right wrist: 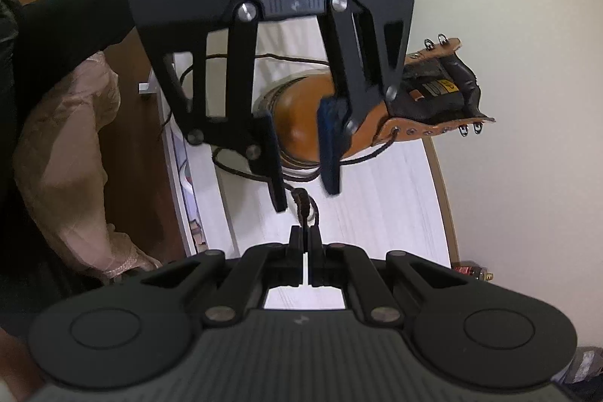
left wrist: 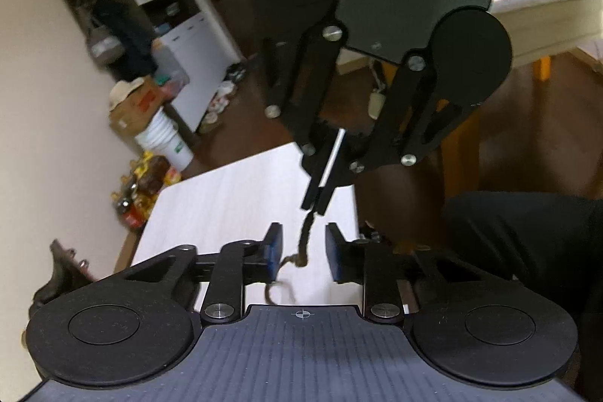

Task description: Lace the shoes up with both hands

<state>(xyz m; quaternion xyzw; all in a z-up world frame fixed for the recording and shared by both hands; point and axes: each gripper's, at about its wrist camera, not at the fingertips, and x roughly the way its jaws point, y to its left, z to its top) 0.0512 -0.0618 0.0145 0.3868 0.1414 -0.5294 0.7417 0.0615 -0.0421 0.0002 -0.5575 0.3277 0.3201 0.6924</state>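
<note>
A tan leather boot [right wrist: 297,112] lies on its side on the white table [right wrist: 377,198], its eyelets and hooks toward the right. A dark brown lace [right wrist: 303,204] runs from the boot's lower eyelet. My right gripper [right wrist: 304,238] is shut on the lace near its end. In the left wrist view that right gripper [left wrist: 313,204] hangs above with the lace [left wrist: 305,240] dangling from its tips. My left gripper [left wrist: 303,253] stands open, its blue pads either side of the dangling lace without touching it. From the right wrist view the left gripper [right wrist: 306,196] hovers over the boot's toe.
A person's dark sleeve [left wrist: 527,232] lies to the right of the table [left wrist: 226,198]. On the floor to the left stand a cardboard box [left wrist: 135,108], a white bucket [left wrist: 166,142] and several bottles [left wrist: 139,187]. A plastic bag [right wrist: 68,157] lies beside the table.
</note>
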